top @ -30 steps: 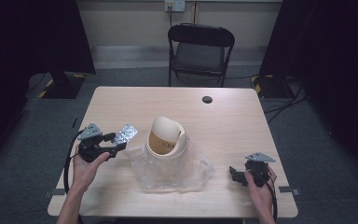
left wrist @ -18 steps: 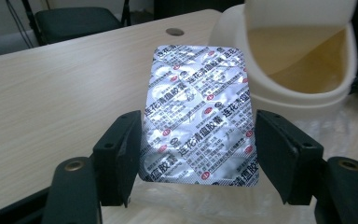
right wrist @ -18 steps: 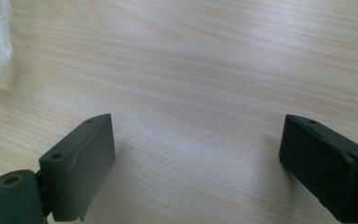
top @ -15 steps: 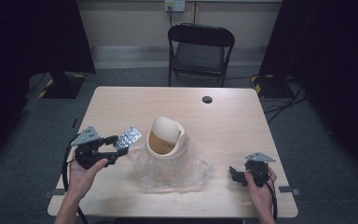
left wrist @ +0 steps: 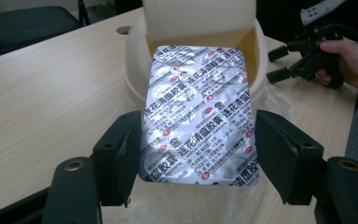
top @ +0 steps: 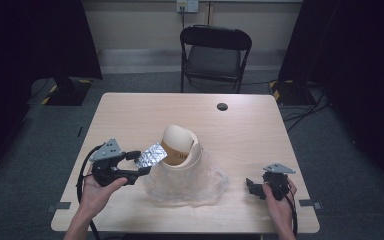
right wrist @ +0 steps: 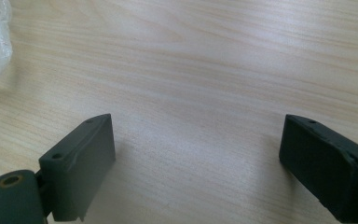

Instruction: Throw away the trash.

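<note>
In the high view we see our left tool (top: 139, 162) at the lower left of the frame, raised above the table (top: 130, 115) and closed on a silver blister pack (top: 151, 155). The pack sits tilted between the jaws, its far end reaching up toward the rim of the cream bin (top: 180, 150) at the centre of the frame. In the left gripper view the blister pack (left wrist: 200, 112) takes up the middle of the frame, foil side toward us with red and dark printing across it, and both black jaws press on its long edges near the bottom of the frame. Its top edge lies in front of the bin's opening, where the bin (left wrist: 135, 56) shows a cream wall and a yellowish inside; whether pack and bin touch we cannot tell. The bin's swing lid (top: 176, 136) stands tipped up at the back. A crumpled clear plastic bag (top: 200, 182) spreads on the table around the base of the bin.

Our right tool (top: 252, 186) rests low at the lower right of the high view, well apart from the bin. In the right gripper view its jaws stand wide apart over bare wood, gripping nothing. A black folding chair (top: 215, 55) stands beyond the table at the top centre.
</note>
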Available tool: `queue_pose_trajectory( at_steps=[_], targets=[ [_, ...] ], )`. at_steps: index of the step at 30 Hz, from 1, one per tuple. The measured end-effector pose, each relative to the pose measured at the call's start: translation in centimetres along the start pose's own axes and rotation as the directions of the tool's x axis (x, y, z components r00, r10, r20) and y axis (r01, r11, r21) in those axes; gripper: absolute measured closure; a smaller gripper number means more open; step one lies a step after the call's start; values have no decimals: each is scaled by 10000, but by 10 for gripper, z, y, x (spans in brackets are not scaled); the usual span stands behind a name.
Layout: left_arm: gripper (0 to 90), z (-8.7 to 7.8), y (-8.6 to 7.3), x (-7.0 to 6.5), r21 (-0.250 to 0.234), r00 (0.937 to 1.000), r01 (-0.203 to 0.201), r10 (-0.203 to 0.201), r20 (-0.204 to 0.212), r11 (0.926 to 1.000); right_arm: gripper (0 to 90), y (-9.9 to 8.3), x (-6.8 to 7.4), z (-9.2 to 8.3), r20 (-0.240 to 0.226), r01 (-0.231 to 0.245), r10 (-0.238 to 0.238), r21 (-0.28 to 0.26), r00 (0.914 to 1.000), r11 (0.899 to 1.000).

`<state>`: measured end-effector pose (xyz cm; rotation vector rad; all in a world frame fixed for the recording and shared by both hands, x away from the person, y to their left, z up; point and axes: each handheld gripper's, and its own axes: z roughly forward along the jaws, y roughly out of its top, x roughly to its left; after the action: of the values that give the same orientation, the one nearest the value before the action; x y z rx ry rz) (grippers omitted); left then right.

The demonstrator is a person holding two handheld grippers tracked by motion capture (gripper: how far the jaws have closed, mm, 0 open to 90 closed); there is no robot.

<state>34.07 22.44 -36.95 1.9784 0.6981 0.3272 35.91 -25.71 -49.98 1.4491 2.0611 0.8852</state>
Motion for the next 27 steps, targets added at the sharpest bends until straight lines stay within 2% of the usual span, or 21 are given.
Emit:
queue_pose_trajectory(
  at_steps=[9, 10, 14, 17, 20, 22, 27],
  targets=[
    [341, 14, 4, -6, 438, 9996, -21, 9, 269, 9990, 95, 0, 0, 0, -2, -3, 3, 0, 10000, 10000],
    [340, 14, 6, -7, 500, 9998, -87, 78, 190, 9987, 94, 0, 0, 0, -1, 1, -1, 1, 10000, 10000],
    [340, 20, 13, -8, 345, 9990, 243, -256, 366, 9991, 94, 0, 0, 0, -1, 2, -2, 0, 10000, 10000],
    [340, 24, 17, -8, 462, 9993, 295, -305, 212, 9985, 94, 0, 0, 0, 2, 0, 0, 3, 10000, 10000],
    [340, 24, 19, -7, 336, 9992, 318, -326, 222, 9989, 94, 0, 0, 0, -2, -1, 1, 0, 10000, 10000],
    [340, 25, 21, -9, 279, 9993, 319, -325, 202, 9991, 94, 0, 0, 0, -1, 0, 0, 1, 10000, 10000],
    [352, 31, 31, -13, 260, 9995, 10, -18, 300, 9997, 94, 0, 0, 0, 0, 2, -2, 1, 10000, 10000]
  ],
)
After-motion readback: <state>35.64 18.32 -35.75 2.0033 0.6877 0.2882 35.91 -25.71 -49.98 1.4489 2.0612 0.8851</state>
